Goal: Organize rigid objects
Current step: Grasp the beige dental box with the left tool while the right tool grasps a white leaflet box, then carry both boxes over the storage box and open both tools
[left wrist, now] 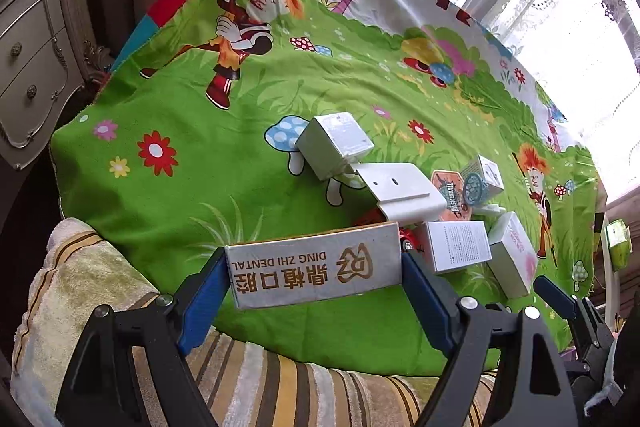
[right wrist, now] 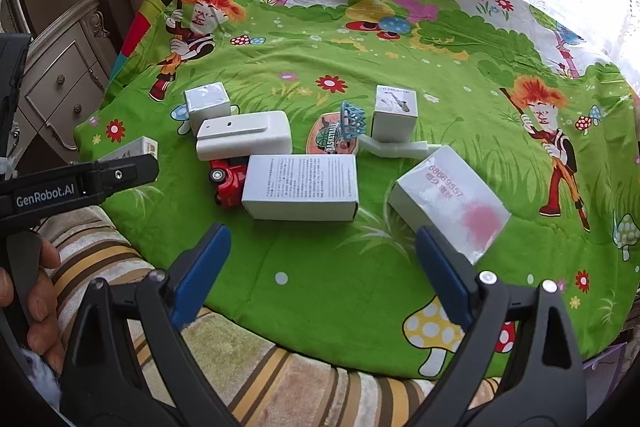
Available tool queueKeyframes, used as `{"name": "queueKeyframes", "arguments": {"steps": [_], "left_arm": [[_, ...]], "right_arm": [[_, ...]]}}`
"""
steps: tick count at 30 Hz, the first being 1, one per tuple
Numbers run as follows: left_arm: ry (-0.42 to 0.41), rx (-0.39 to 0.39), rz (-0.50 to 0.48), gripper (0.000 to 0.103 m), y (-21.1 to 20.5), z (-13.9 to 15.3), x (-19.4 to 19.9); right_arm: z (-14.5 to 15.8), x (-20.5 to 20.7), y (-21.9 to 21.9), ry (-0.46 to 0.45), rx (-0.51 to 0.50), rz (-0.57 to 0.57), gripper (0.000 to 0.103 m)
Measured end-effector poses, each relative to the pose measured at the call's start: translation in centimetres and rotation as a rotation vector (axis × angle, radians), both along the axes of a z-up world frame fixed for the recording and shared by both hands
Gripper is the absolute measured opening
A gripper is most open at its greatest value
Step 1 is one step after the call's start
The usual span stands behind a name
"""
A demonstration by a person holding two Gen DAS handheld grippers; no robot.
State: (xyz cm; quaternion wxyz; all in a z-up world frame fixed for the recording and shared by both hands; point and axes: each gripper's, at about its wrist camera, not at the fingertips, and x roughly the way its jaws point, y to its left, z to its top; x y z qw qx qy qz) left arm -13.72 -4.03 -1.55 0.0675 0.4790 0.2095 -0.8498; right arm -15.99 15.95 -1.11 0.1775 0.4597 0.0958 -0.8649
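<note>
My left gripper (left wrist: 314,267) is shut on a long white box (left wrist: 314,267) printed "DING ZHI DENTAL" and holds it above the near edge of the green cartoon cloth (left wrist: 192,131). In the right wrist view the box's end (right wrist: 134,149) shows at the left, past the left gripper. My right gripper (right wrist: 322,267) is open and empty, low over the cloth (right wrist: 320,267). Ahead of it lie a white box with small print (right wrist: 300,191), a red toy car (right wrist: 228,183) and a tilted box with pink print (right wrist: 450,201).
A white cube box (right wrist: 208,103), a white plastic device (right wrist: 244,137), a toy basketball hoop (right wrist: 352,121) and a saxophone box (right wrist: 396,113) lie further back. A striped towel (right wrist: 256,379) covers the near edge. A white dresser (left wrist: 32,59) stands left; a window lies behind.
</note>
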Motion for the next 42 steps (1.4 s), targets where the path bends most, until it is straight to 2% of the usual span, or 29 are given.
{"name": "queueKeyframes", "arguments": {"steps": [9,26,28,29,42], "left_arm": [[0.014,0.063,0.03,0.085,-1.1,-0.9,0.6],[0.023,0.066,0.033,0.085,-1.2,-1.0,0.8],[0.026,0.06,0.029,0.085,-1.1,-1.0,0.8],[0.027,0.058,0.028,0.085,-1.0,-1.0,0.9],[0.077,0.052,-0.005,0.085,-0.3,0.1,1.4]], "right_arm": [[-1.7,-2.4,-1.4,-0.073,-0.009,0.0,0.095],[-4.4,-5.2,-2.8,-0.132,0.05,-0.016,0.095],[-4.5,-5.2,-2.8,-0.132,0.051,-0.013,0.09],[-4.5,-5.1,-2.8,-0.13,0.053,-0.011,0.087],[-1.3,-2.6,-0.5,-0.039,0.006,-0.073,0.087]]}}
